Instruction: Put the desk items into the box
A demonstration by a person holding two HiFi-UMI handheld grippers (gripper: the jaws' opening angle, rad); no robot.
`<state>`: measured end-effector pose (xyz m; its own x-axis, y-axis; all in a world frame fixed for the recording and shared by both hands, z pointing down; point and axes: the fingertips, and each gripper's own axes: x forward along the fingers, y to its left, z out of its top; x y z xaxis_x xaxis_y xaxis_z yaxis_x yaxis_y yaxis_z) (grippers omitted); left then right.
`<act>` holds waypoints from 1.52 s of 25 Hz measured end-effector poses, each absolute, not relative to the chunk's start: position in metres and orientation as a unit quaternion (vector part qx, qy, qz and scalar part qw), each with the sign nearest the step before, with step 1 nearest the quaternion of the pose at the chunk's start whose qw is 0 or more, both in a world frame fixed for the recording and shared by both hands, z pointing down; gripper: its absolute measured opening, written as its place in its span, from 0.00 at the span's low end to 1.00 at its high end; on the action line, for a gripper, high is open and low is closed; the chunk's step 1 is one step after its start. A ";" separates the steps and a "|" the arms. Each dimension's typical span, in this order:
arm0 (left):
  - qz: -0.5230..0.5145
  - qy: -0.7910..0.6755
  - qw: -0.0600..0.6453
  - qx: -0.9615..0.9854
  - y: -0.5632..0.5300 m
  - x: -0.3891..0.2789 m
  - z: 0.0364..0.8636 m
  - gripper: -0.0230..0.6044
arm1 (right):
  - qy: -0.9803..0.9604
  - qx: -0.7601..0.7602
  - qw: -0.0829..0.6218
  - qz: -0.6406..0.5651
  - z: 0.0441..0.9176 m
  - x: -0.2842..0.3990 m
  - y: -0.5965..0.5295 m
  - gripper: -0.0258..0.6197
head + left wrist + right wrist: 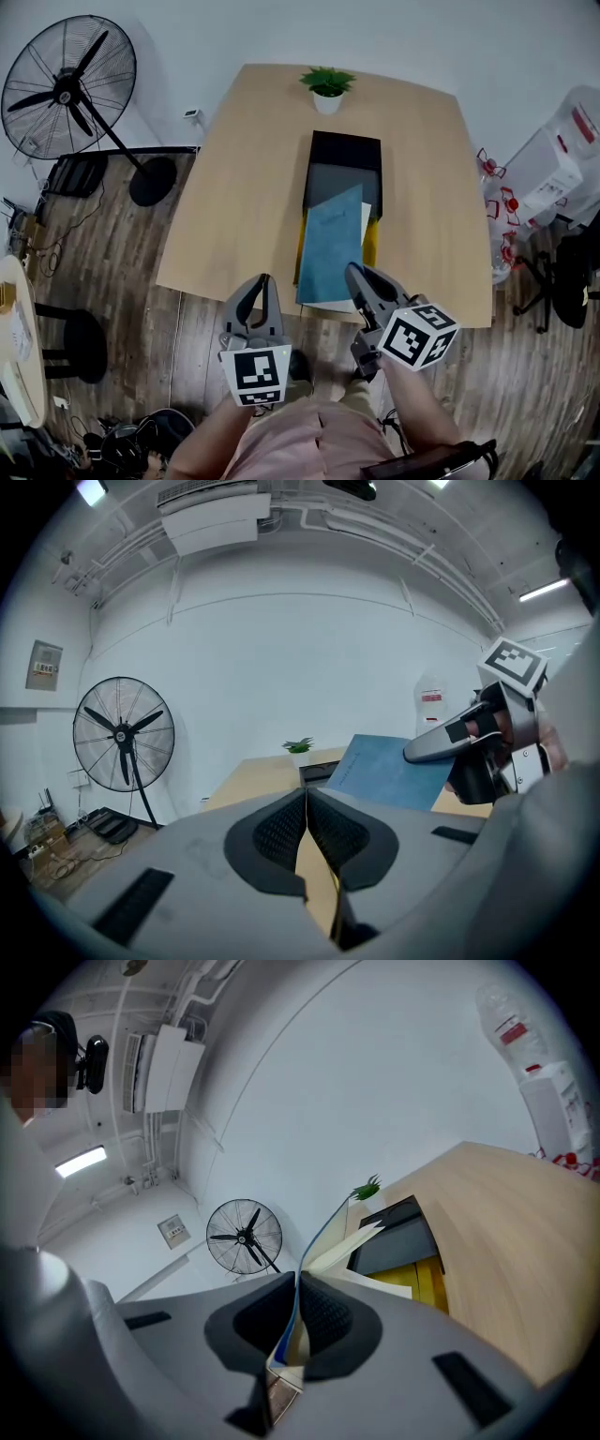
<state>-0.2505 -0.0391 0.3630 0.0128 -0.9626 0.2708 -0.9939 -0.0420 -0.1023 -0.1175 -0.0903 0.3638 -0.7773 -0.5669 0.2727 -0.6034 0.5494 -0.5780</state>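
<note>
**While folder is gripped: feed it into the box**

As the head view shows it, the right gripper [359, 279] is clamped on the near edge of the blue folder [330, 246]. Its own view has the pads pressed onto the thin cover. The folder is tilted, its far corner over the near end of the black box [347, 142] on the table [244, 187]. White sheets [367, 214] and something yellow [371, 246] lie beneath it.

The left gripper [258, 286] hangs off the near table edge, jaws together with nothing between them.

Judgement:
- Step in hand is sliding the folder forward into the box.
- Lower the far edge first and keep the folder in line with the box's long walls.
- Push slowly so the thin cover doesn't buckle or drag the loose sheets.
- Let go only once it lies flat inside.
- The left gripper could steady the box wall.
</note>
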 end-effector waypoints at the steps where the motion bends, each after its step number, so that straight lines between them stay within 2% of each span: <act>1: 0.137 -0.688 0.059 0.710 -0.039 -0.251 0.365 0.06 | -0.877 0.335 0.028 0.343 0.369 -0.117 -0.090 0.07; 12: 0.157 -0.673 0.073 0.719 -0.040 -0.251 0.388 0.06 | -0.838 0.376 0.042 0.393 0.428 -0.108 -0.087 0.06; 20: 0.168 -0.656 0.081 0.732 -0.041 -0.241 0.402 0.06 | -0.814 0.410 0.059 0.408 0.453 -0.086 -0.095 0.09; 26: 0.171 -0.647 0.083 0.738 -0.045 -0.235 0.406 0.06 | -0.815 0.418 0.092 0.391 0.464 -0.080 -0.098 0.14; 35: 0.171 -0.641 0.086 0.743 -0.049 -0.227 0.408 0.06 | -0.812 0.412 0.135 0.391 0.478 -0.076 -0.096 0.30; 38: 0.171 -0.640 0.086 0.745 -0.051 -0.224 0.408 0.06 | -0.813 0.405 0.151 0.390 0.481 -0.075 -0.094 0.31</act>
